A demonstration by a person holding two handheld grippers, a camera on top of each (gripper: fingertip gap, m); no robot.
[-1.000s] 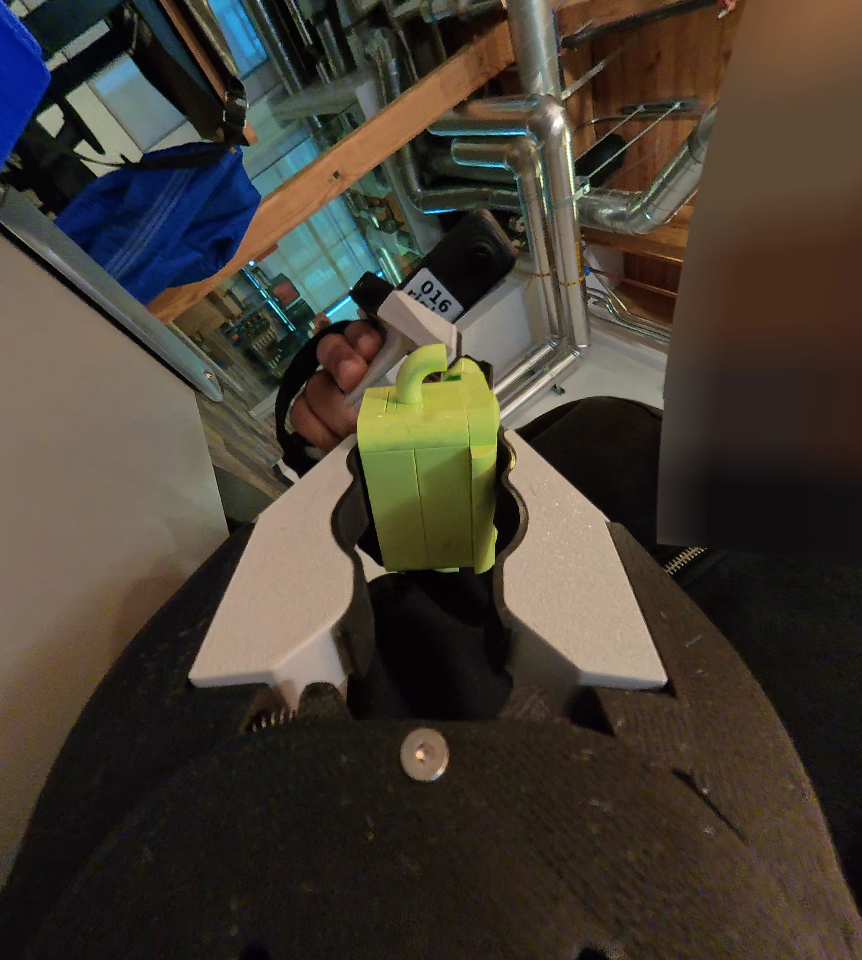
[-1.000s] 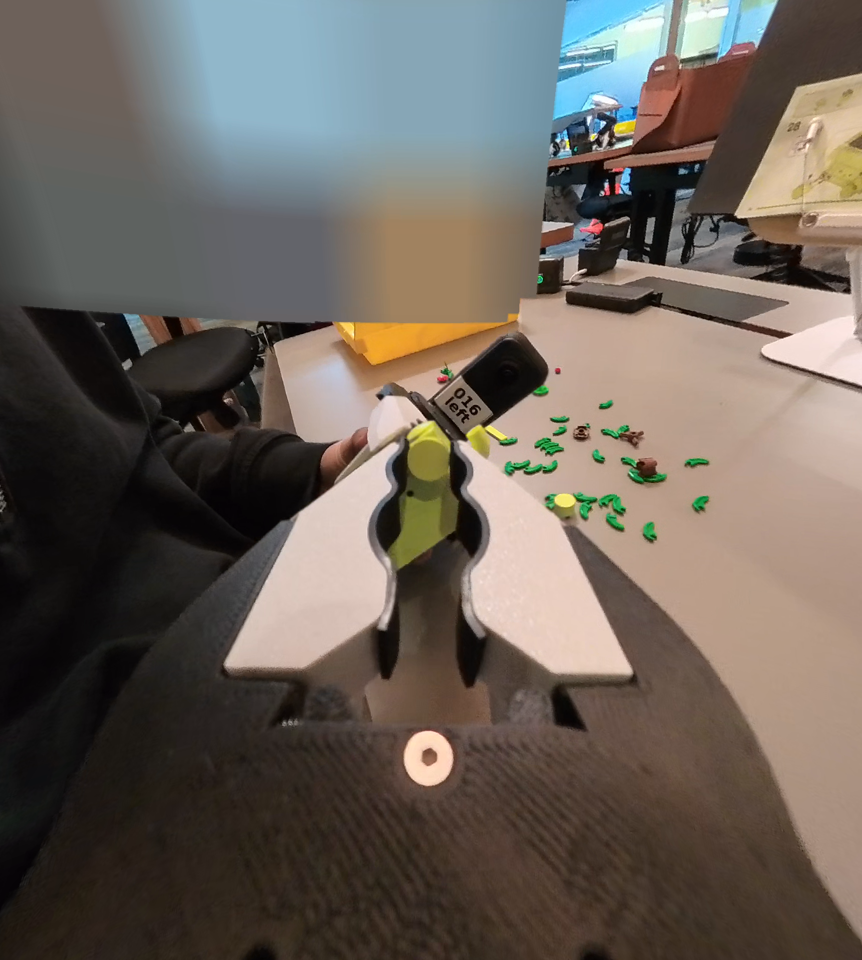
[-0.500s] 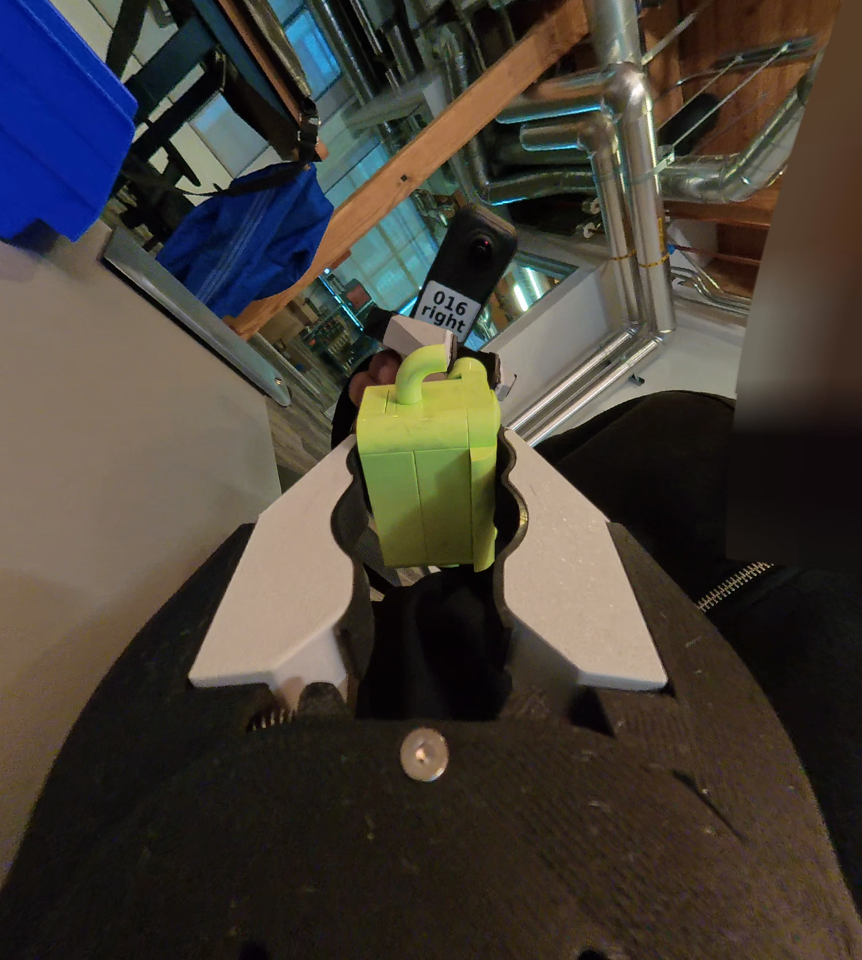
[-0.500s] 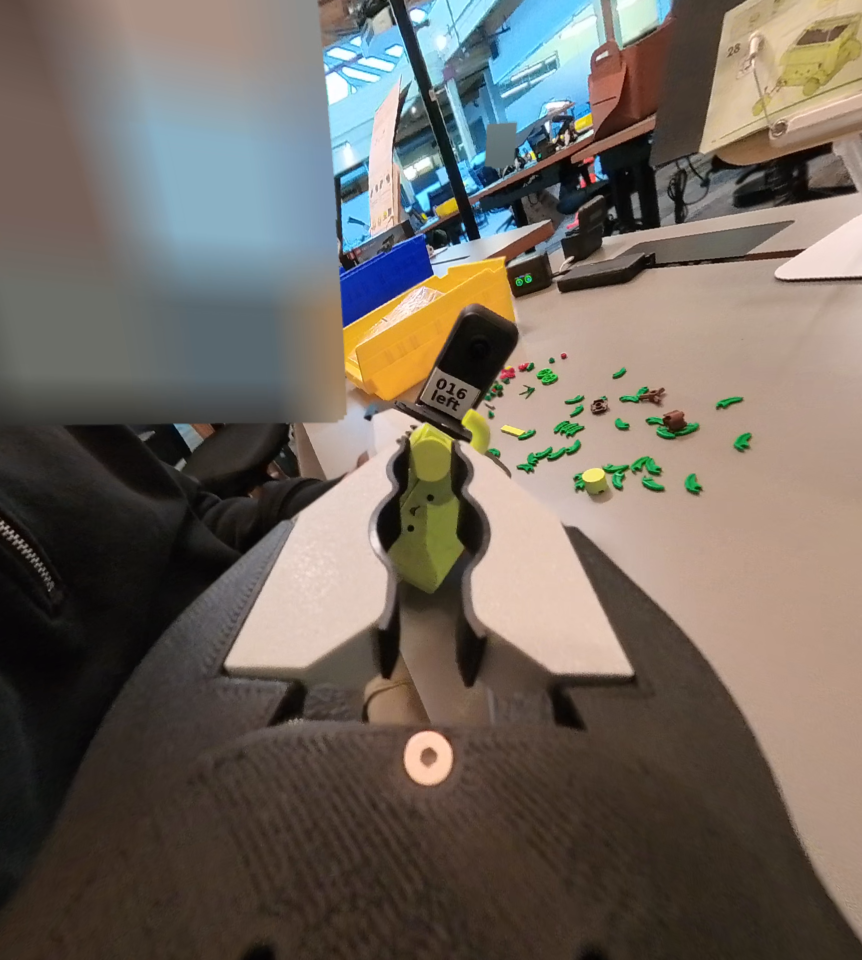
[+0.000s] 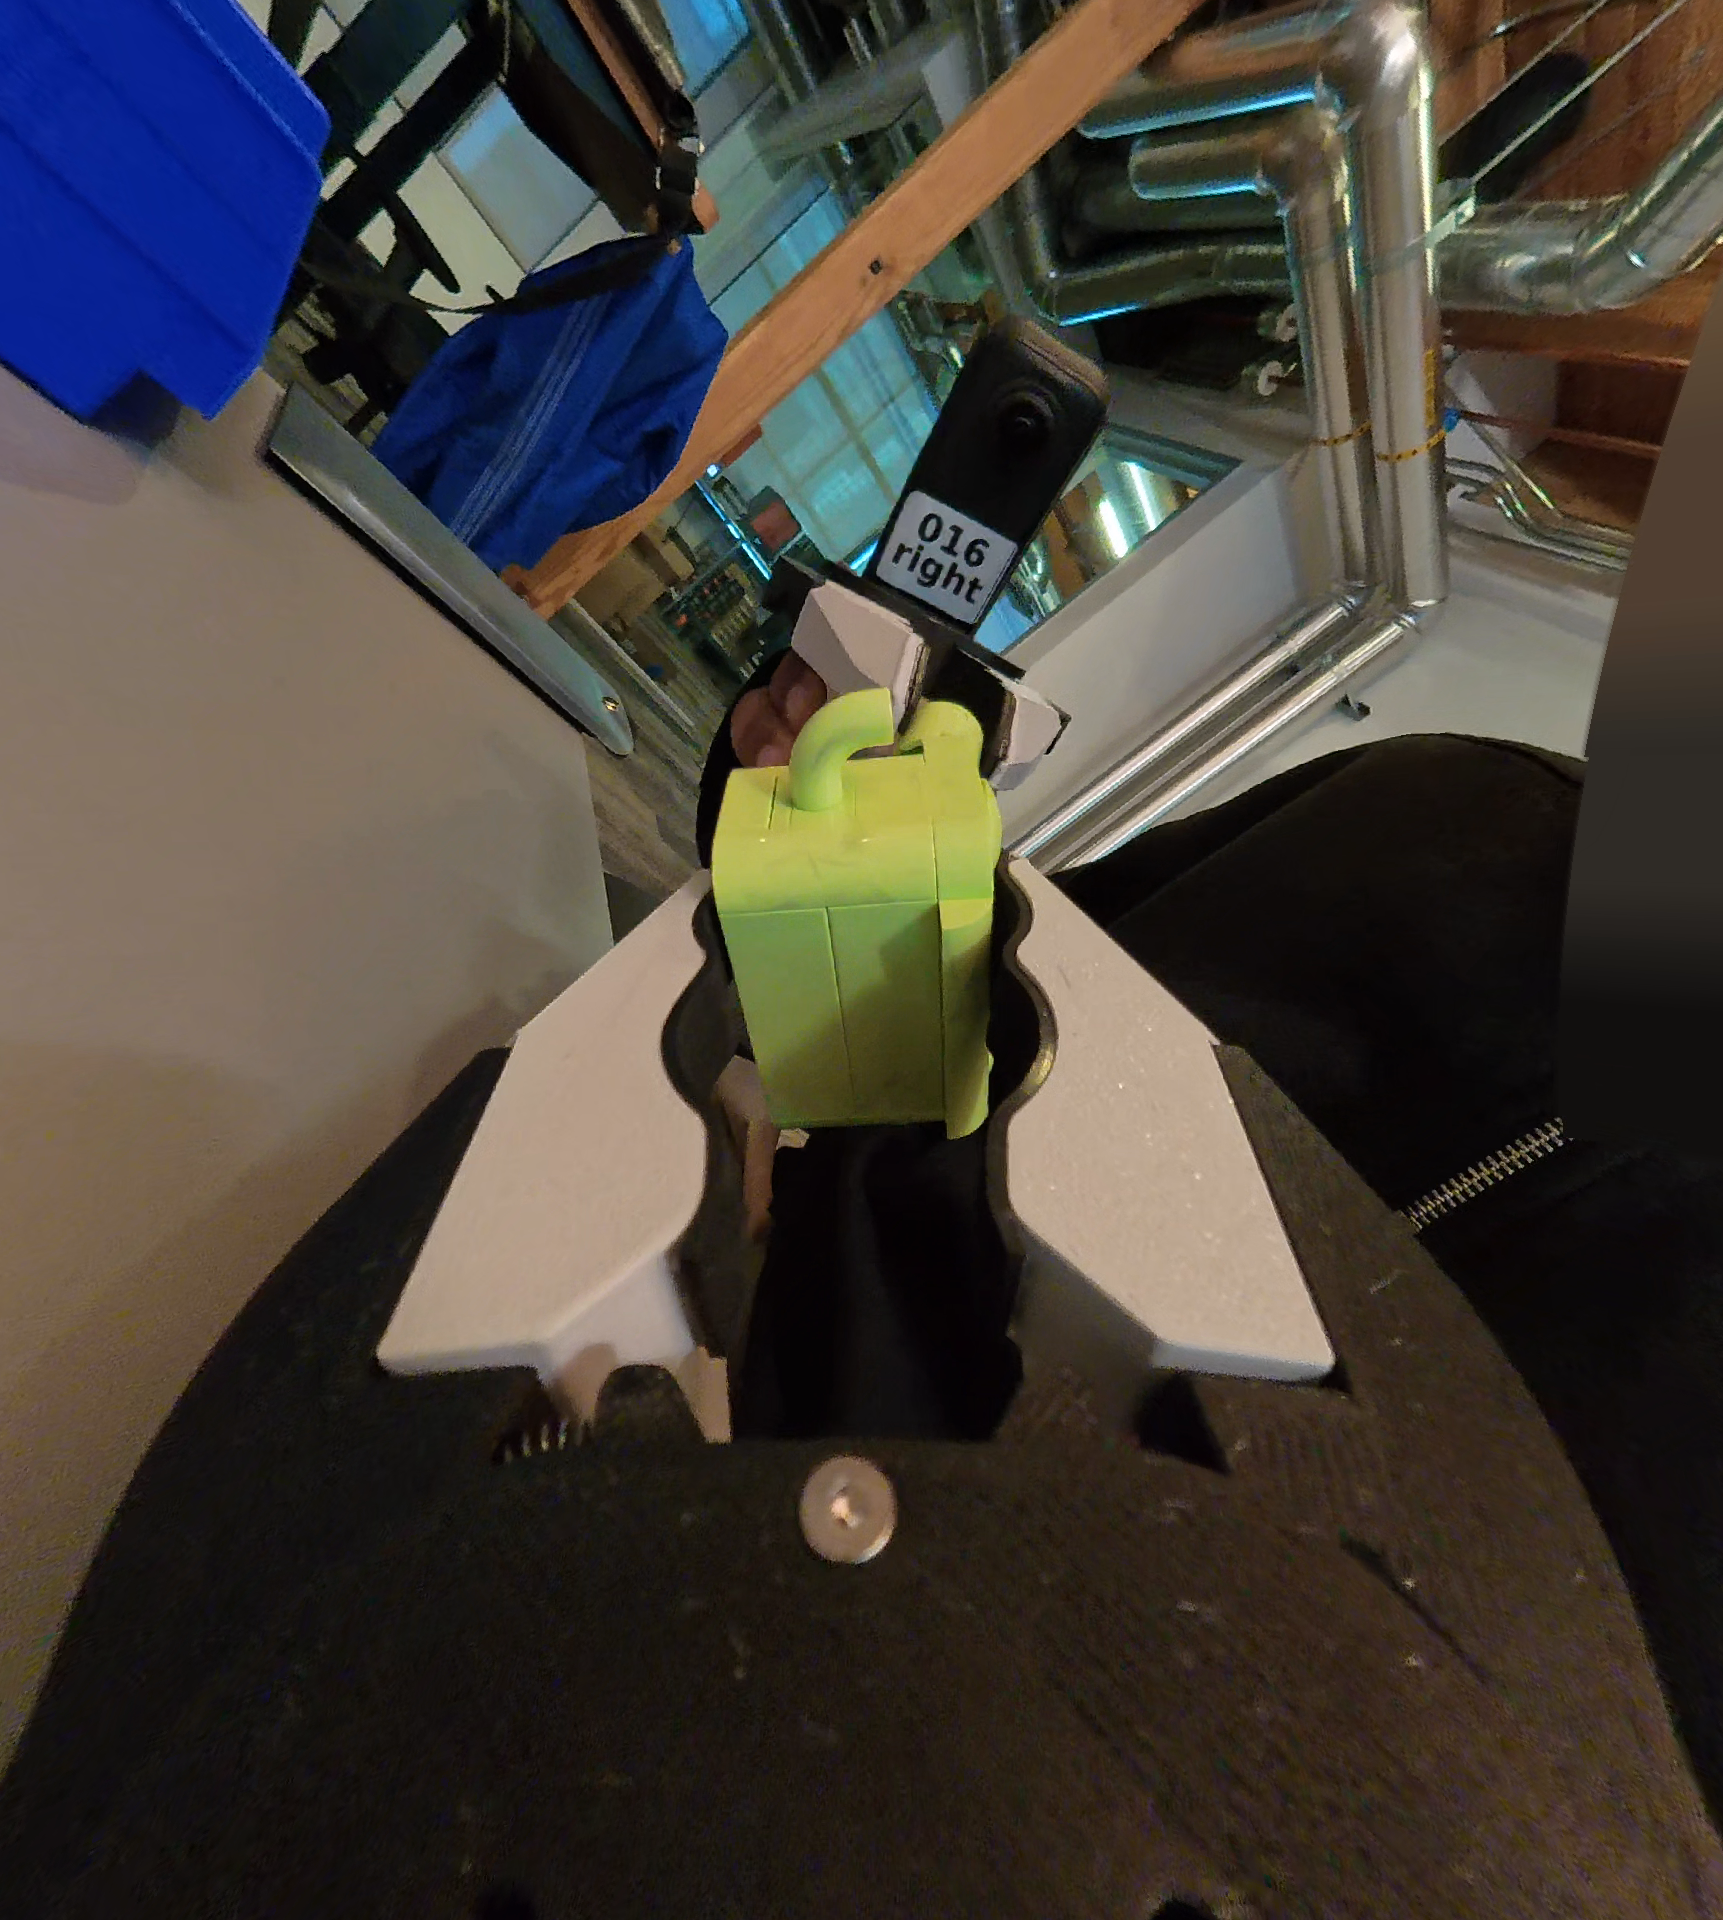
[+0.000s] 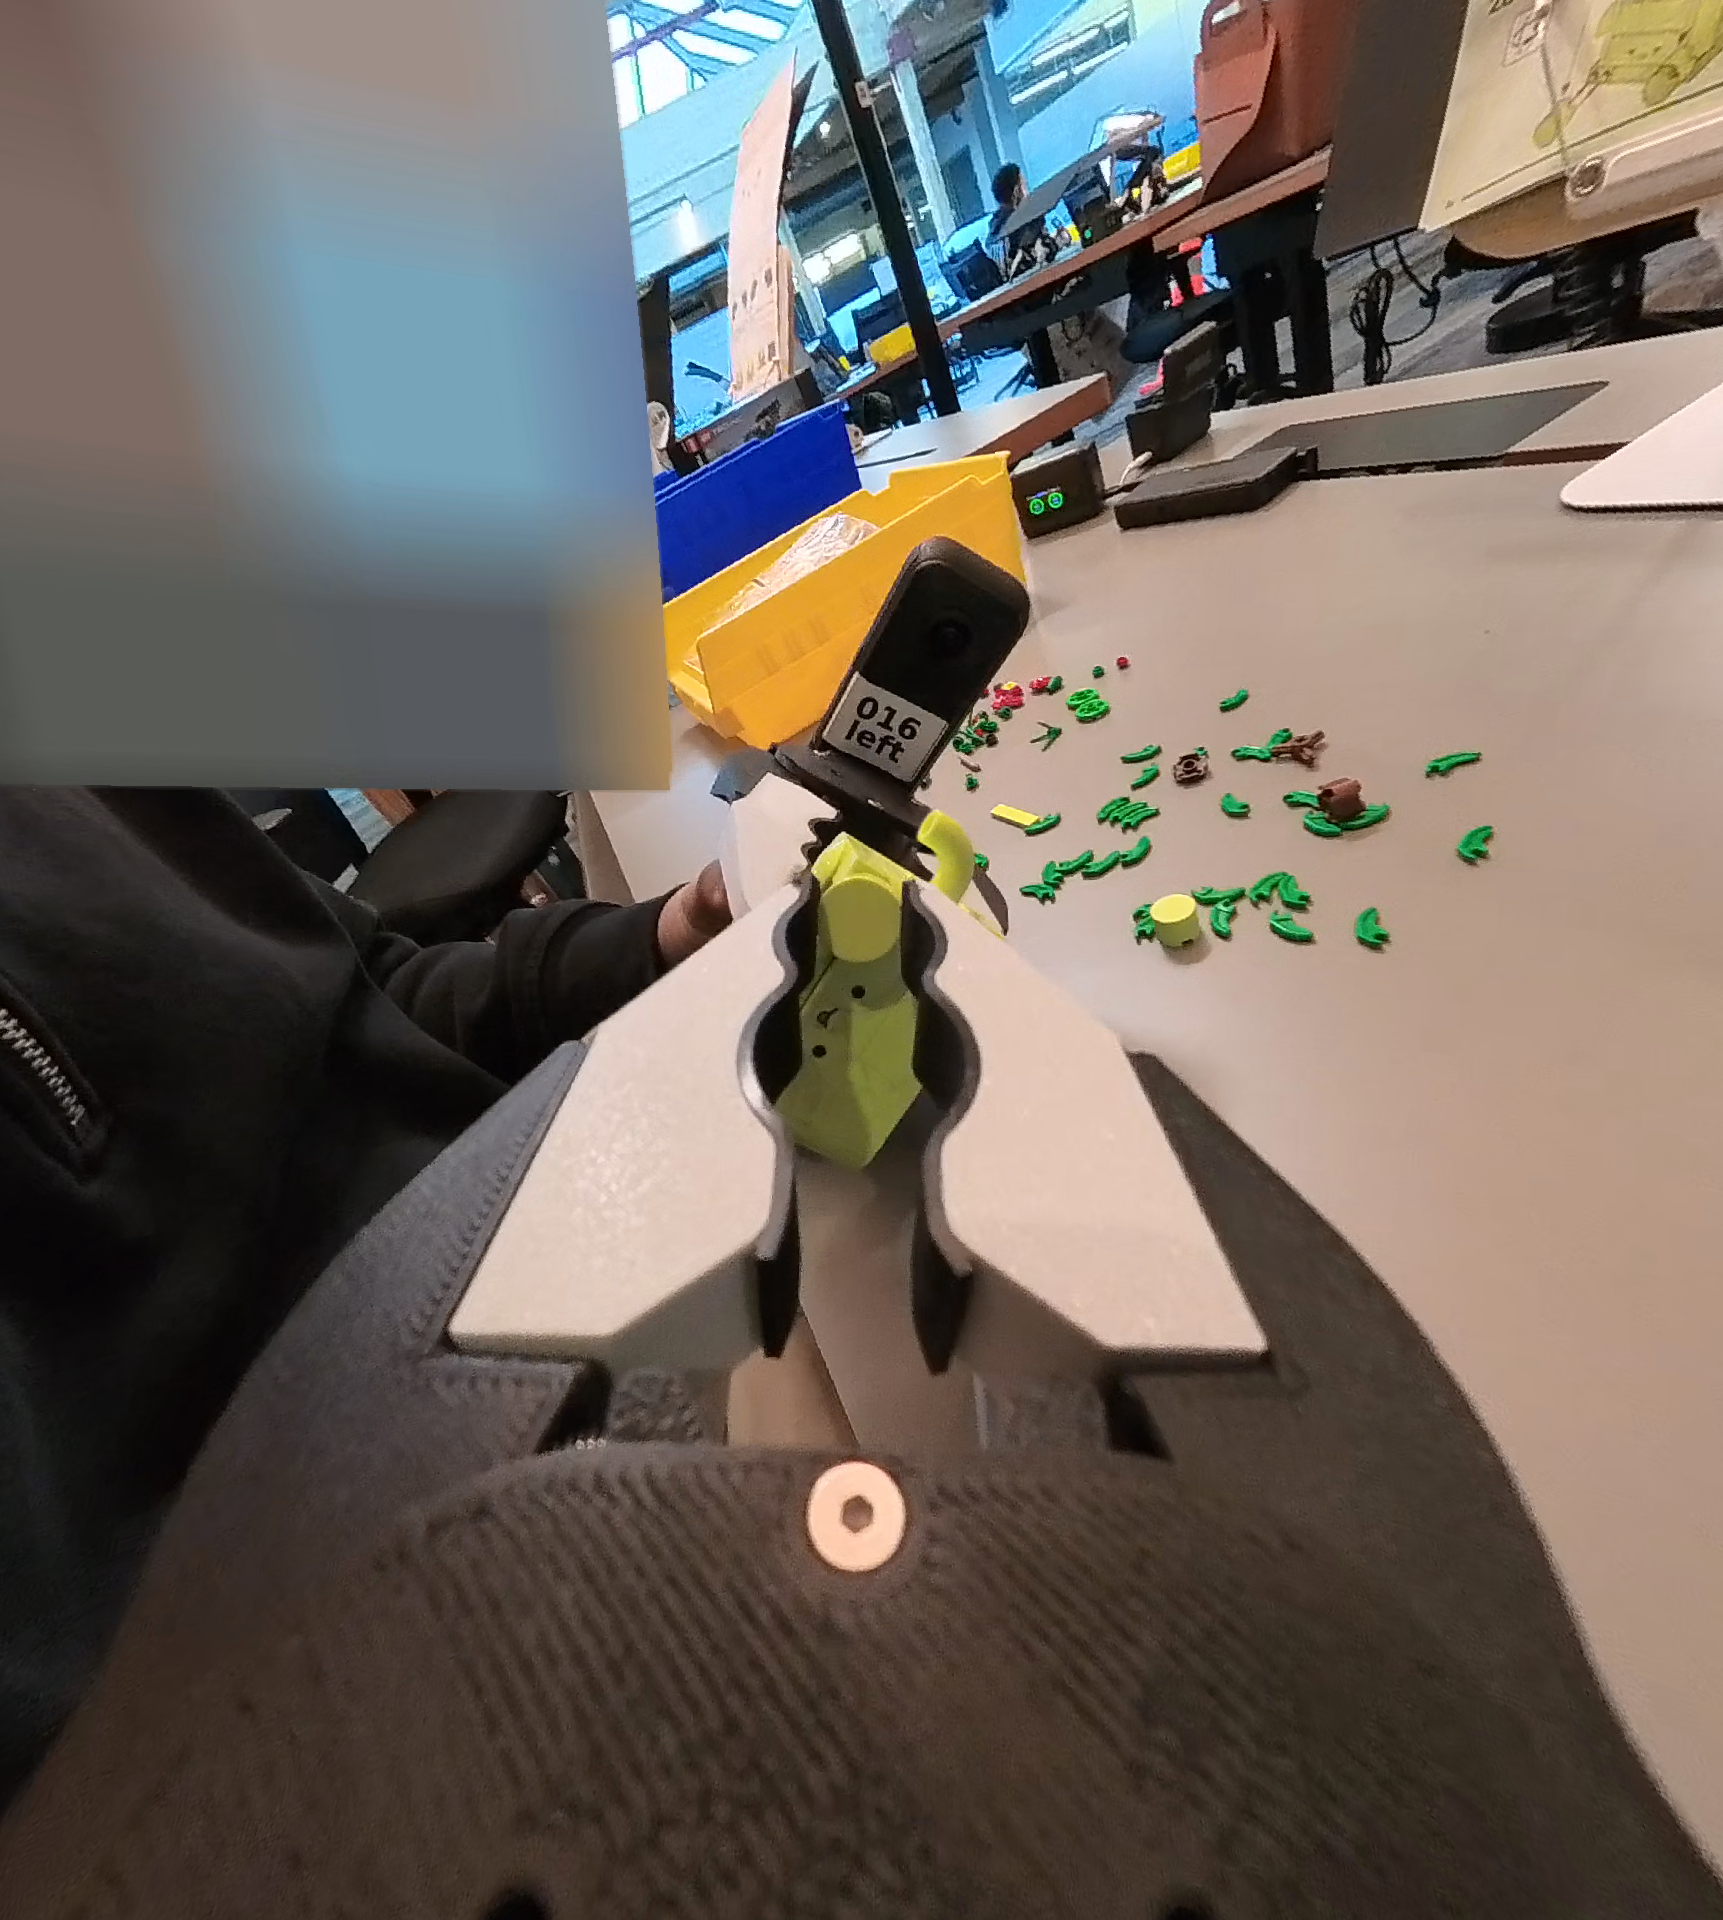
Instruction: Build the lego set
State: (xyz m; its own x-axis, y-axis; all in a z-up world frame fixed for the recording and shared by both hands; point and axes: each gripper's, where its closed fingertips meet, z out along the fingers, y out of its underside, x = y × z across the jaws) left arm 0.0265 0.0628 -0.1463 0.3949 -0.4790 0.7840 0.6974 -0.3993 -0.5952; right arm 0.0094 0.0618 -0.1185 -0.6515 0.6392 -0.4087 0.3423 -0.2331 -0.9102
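My left gripper [image 5: 857, 904] is shut on a lime green lego block [image 5: 857, 997] with a curved handle [image 5: 826, 748] on top, held up in the air. My right gripper [image 6: 862, 904] is shut on a lime green piece [image 6: 852, 1049] with a round end. In the left wrist view the right gripper [image 5: 924, 675] meets the top of the block beside the handle. In the right wrist view the left gripper [image 6: 867, 821] faces mine, with the handle [image 6: 945, 847] showing by it. Where the piece meets the block is hidden.
Green leaf pieces [image 6: 1221, 904], a lime round piece [image 6: 1174, 916] and brown bits [image 6: 1340, 798] lie scattered on the grey table [image 6: 1459, 1143]. A yellow bin [image 6: 836, 613] and a blue bin [image 6: 753, 499] stand behind. An instruction booklet [image 6: 1615, 94] sits on a white stand at the far right. My two grippers' fingertips are within a few centimetres of each other.
Both grippers have tilted together while keeping their grip. The right gripper has swung from left-leaning to nearly upright over the block. The bins have come into the right wrist view.
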